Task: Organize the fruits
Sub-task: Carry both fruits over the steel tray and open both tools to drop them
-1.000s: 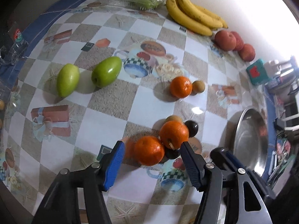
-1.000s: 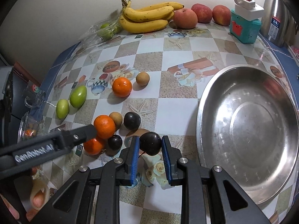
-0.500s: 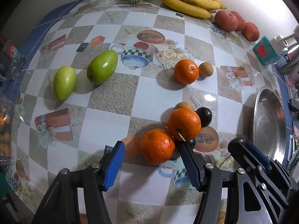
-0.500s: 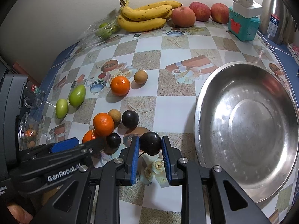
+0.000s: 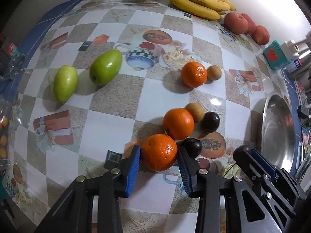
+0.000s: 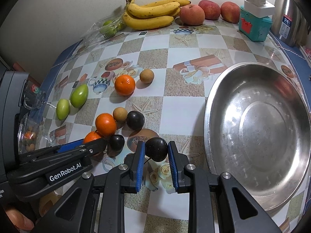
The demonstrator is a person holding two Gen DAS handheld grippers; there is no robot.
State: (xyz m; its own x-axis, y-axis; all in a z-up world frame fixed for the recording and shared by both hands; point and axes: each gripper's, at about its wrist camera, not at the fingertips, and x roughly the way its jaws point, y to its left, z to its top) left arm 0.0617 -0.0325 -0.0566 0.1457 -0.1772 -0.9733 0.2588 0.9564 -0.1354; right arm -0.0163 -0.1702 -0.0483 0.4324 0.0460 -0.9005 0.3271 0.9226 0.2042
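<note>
My left gripper point(image 5: 159, 151) points down at the checked tablecloth; its jaws are closing and both blue pads touch the nearest orange point(image 5: 159, 152), which rests on the table. A second orange point(image 5: 178, 123) and a small dark plum point(image 5: 192, 145) press against it. My right gripper point(image 6: 156, 145) is shut on another dark plum point(image 6: 156, 149), just left of the empty steel bowl point(image 6: 258, 128). A third orange point(image 6: 124, 85), two brown round fruits point(image 6: 120, 114) point(image 6: 147, 75) and one more plum point(image 6: 135, 120) lie nearby.
Two green fruits point(image 5: 106, 67) point(image 5: 65, 83) lie to the left. Bananas point(image 6: 151, 13), three red apples point(image 6: 191, 14), a bag of green fruit point(image 6: 108, 28), a teal box point(image 6: 254, 25) and a kettle point(image 6: 289, 19) line the back wall. A clear container point(image 6: 29, 134) stands at the left edge.
The left gripper's jaws have come together from wide apart onto the nearest orange. The right gripper has kept still with the plum in it.
</note>
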